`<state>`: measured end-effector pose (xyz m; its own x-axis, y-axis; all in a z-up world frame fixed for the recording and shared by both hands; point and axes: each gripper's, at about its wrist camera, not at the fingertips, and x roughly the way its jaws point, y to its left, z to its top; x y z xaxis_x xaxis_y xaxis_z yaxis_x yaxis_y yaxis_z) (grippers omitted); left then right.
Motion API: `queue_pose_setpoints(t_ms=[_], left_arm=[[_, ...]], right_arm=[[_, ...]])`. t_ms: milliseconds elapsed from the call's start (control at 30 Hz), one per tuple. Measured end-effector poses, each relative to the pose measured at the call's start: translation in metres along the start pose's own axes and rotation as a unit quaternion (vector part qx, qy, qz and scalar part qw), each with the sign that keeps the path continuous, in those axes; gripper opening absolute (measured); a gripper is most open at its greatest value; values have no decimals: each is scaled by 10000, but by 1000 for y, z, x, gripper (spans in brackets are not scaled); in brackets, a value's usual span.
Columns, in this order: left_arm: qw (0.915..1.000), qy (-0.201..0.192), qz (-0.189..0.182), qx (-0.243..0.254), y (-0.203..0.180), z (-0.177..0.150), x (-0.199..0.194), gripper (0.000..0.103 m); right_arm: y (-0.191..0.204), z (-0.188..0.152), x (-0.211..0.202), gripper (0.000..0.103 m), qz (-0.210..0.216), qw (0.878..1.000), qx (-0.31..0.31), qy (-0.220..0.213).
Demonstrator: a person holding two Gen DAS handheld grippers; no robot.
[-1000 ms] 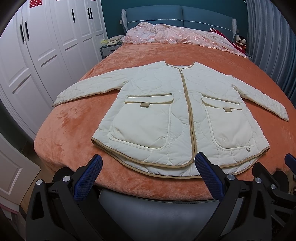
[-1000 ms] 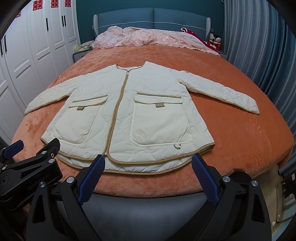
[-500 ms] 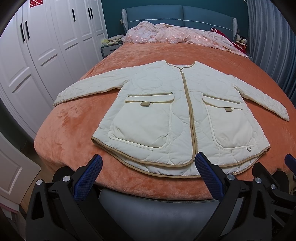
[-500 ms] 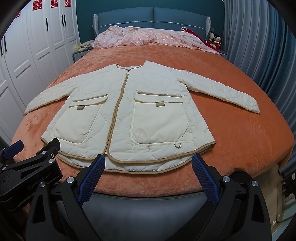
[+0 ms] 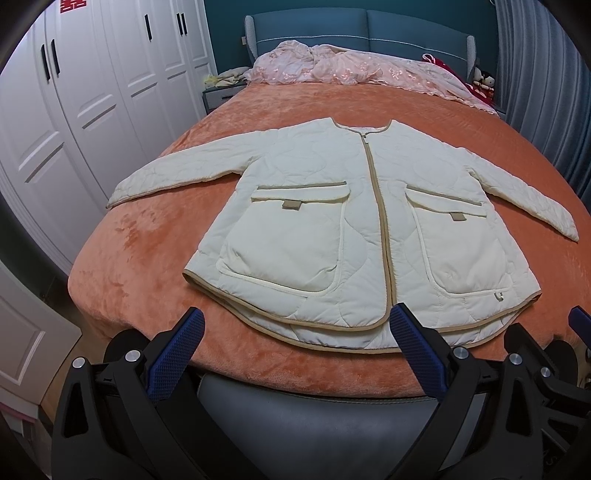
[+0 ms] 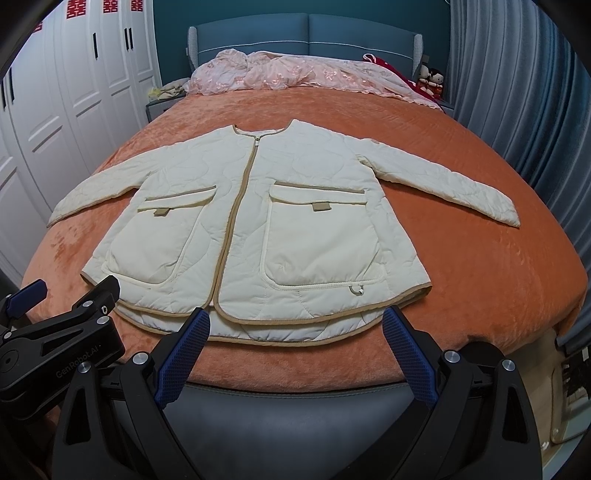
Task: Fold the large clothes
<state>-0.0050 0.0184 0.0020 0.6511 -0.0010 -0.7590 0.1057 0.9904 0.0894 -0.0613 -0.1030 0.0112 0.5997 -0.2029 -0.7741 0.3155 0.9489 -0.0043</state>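
Your left tool [image 5: 295, 332] hangs released, blue pads spread wide, just off the foot of the bed [image 5: 122, 266]; your right tool [image 6: 295, 332] sits the same way beside it, pads apart, nothing gripped. Neither touches cloth. The cream quilted jacket [image 5: 354, 229] lies flat and face up on the orange bedspread, zipped, collar toward the headboard [image 5: 362, 33], tan-trimmed hem nearest you and both sleeves spread out to the sides. Nothing lies on top of it, and bare bedspread runs between its hem and the bed's foot edge. Beyond the collar, well apart from the jacket, a crumpled pink lace cover [image 5: 354, 70] is heaped along the headboard. White wardrobe doors [image 5: 92, 103] line the left side; grey-blue curtains [image 6: 517, 92] hang on the right. A nightstand [image 5: 218, 96] beside the headboard carries a small pale bundle, too blurred to name. Small dolls [image 6: 430, 83] sit by the far right corner. The two patch pockets [image 6: 321, 236] on the jacket front are flapped shut and lie flat; their contents cannot be seen.
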Motion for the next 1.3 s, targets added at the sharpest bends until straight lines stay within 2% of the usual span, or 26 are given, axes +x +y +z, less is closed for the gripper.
queue_pose_setpoints(t_ms=[200, 333, 433, 533, 600, 800, 1000, 1200, 1300], left_arm=[[10000, 88, -9, 19, 4, -5, 8, 98], [9996, 284, -76, 27, -1, -1, 23, 98], [9992, 386, -111, 42, -3, 3, 34, 98], [9992, 385, -43, 40, -3, 11, 45, 98], [9990, 455, 16, 6, -1, 17, 55, 98], [9974, 638, 109, -300, 7, 43, 89, 98], [9958, 758, 327, -391, 4, 70, 124, 98], [9949, 750, 455, -494, -3, 88, 156, 98], [9942, 805, 508, -491, -7, 95, 172, 98]], right_arm=[[3, 0, 11, 93, 62, 9999, -51, 83], [0, 5, 25, 93, 180, 9996, -67, 196], [-13, 14, 42, 93, 275, 9991, 64, 320], [-40, 27, 60, 93, 172, 9985, 386, 348], [-65, 38, 74, 92, 87, 9973, 644, 339], [-156, 80, 119, 92, -515, 9900, 1301, 200], [-262, 110, 173, 92, -703, 9742, 2142, 26], [-359, 118, 224, 92, -889, 9469, 3089, -68], [-406, 114, 245, 92, -1064, 9229, 3700, -68]])
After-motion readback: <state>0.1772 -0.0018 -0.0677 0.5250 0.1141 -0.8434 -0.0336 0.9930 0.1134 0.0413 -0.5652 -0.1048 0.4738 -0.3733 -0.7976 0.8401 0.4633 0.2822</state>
